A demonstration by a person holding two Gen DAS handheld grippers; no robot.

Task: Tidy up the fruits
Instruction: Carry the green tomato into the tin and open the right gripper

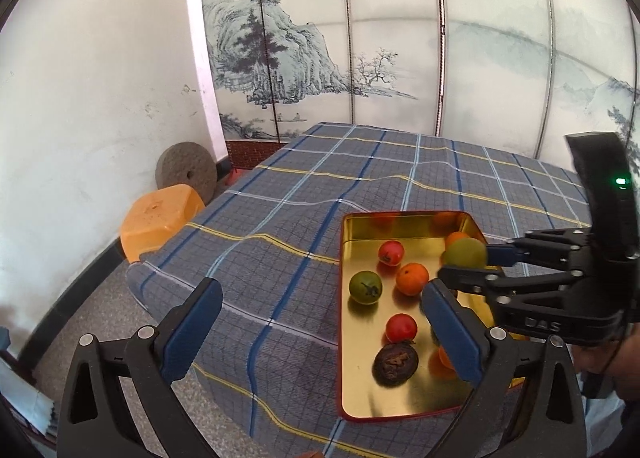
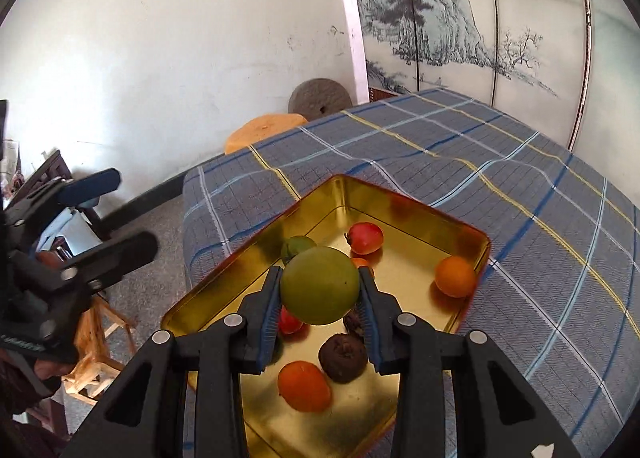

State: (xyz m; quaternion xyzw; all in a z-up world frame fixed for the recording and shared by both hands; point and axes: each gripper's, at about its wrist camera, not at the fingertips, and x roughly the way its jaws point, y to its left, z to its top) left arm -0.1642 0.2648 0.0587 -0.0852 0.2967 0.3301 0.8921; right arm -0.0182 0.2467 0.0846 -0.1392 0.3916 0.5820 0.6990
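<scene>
the right tool (image 2: 320, 298) hides part of a dark fruit (image 2: 354, 323).

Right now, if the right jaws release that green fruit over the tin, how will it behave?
The green fruit looks round and smooth, so it will probably roll. The gold tin has raised walls, likely containing it. It may bump the dark fruit below.

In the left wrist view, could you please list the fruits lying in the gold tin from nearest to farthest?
Dark brown fruit → near red fruit → green fruit → orange → far red fruit, all in the gold tin.
</scene>
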